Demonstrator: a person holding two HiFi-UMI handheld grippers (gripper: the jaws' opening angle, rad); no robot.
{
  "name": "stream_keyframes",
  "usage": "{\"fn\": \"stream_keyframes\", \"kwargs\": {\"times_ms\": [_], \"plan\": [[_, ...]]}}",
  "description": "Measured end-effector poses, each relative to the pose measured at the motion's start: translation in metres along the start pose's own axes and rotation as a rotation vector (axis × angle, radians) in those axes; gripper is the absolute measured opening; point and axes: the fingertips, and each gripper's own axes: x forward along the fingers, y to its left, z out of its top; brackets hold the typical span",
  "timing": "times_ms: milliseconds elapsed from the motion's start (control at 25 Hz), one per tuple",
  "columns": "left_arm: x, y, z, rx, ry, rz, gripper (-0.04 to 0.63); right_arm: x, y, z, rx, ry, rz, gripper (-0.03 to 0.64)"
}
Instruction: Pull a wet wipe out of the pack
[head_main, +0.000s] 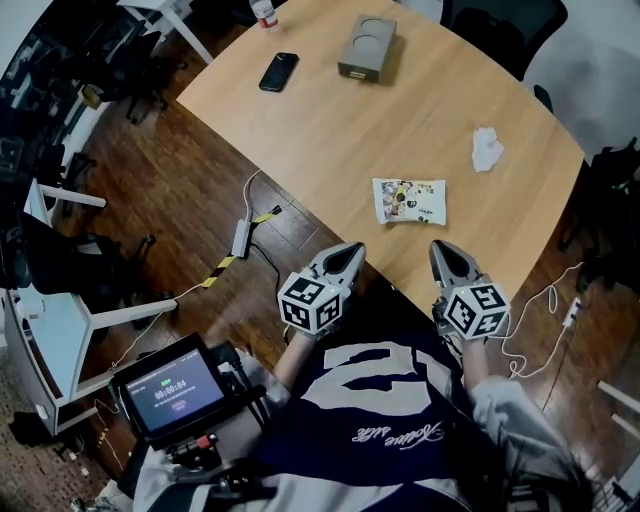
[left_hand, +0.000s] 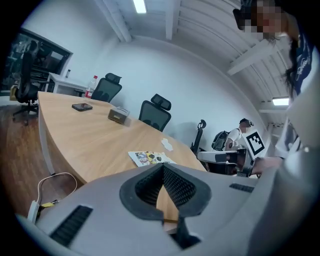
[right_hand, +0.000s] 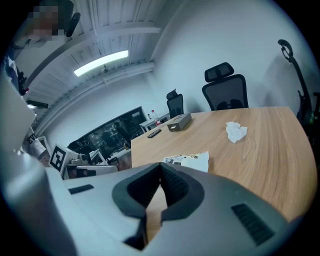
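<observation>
Flat white cartoon-printed wet wipe pack (head_main: 408, 200) sits on pale wooden table (head_main: 330, 130), crumpled white wipe (head_main: 487, 149) nearby; left gripper (head_main: 348, 256) and right gripper (head_main: 446, 254) both pinched closed, empty.

Wooden tabletop (head_main: 330, 130), rounded edge. Wet-wipe pack (head_main: 408, 200) lies flat near the front edge; a crumpled white wipe (head_main: 486, 148) sits apart from it, further back on the right. Black phone (head_main: 278, 71) and grey box (head_main: 367, 46) at the far end. Left gripper (head_main: 353, 249) and right gripper (head_main: 441, 248) hover at the near edge, jaws together, nothing held, short of the pack. Power strip (head_main: 241, 238) on the wood floor.
</observation>
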Motion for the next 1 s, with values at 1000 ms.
{"fn": "stream_keyframes", "kwargs": {"times_ms": [1000], "plan": [[0.115,0.034,-0.03,0.143,0.317,0.038,0.002,0.064,-0.028,0.015,-0.343,0.202,0.046,-0.002]]}}
